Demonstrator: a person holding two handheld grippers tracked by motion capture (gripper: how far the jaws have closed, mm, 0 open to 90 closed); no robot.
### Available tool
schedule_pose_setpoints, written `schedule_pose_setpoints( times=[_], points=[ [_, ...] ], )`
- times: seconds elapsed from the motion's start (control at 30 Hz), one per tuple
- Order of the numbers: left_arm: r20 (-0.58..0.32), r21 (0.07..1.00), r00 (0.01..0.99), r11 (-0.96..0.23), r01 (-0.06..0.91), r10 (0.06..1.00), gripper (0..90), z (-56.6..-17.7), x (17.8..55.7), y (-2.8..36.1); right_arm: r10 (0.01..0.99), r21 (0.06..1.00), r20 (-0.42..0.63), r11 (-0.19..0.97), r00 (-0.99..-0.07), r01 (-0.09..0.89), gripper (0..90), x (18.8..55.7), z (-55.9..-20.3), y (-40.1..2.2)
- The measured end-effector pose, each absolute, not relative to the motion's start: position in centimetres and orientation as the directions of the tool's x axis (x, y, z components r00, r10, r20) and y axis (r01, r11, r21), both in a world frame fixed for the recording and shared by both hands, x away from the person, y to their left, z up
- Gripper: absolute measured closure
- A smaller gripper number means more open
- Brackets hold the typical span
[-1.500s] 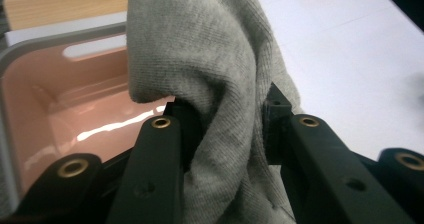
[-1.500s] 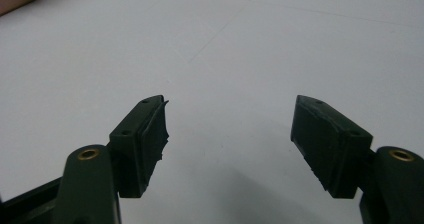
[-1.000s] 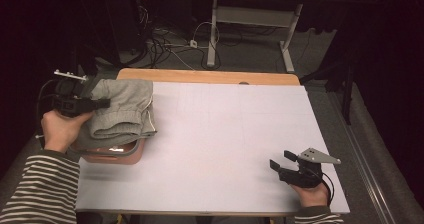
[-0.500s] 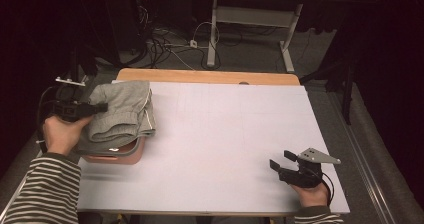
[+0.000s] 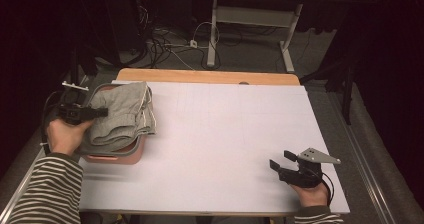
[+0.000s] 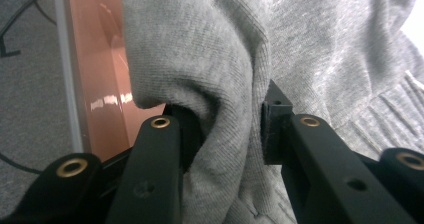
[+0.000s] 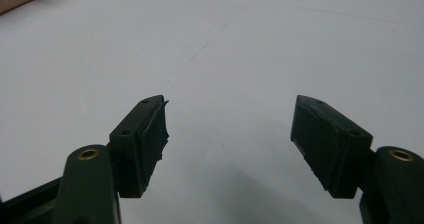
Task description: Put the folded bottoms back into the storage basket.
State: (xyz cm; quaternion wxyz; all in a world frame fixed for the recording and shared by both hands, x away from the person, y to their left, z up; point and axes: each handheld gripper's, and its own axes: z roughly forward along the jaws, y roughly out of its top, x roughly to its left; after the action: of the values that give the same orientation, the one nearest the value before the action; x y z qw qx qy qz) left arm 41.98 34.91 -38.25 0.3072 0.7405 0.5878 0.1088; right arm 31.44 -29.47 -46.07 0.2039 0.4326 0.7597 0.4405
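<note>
Left gripper [image 5: 82,113] has its fingers pinched on a fold of the grey sweater [image 5: 122,116], which sits over the pink tub [image 5: 117,156] at the bench's left edge. Right gripper [image 5: 287,166] rests near the front-right corner, fingers wide, holding nothing. Risk: that bunched grip slips, or cloth snags the tub rim and drags it.

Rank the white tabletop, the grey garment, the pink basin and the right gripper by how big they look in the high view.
1. white tabletop
2. grey garment
3. pink basin, though the garment hides most of it, so its rank against the garment is unsure
4. right gripper
</note>
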Motion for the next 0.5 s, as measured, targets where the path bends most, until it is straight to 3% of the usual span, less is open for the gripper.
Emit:
schedule_pose_setpoints(
  times=[0.5],
  points=[
    [-0.184, 0.529, 0.263, -0.13, 0.839, 0.947, 66.6, -40.3, 43.3, 34.3, 0.838, 0.844, 0.071, 0.238, -0.541, 0.48, 30.9, 31.5, -46.1, -29.4]
  ],
)
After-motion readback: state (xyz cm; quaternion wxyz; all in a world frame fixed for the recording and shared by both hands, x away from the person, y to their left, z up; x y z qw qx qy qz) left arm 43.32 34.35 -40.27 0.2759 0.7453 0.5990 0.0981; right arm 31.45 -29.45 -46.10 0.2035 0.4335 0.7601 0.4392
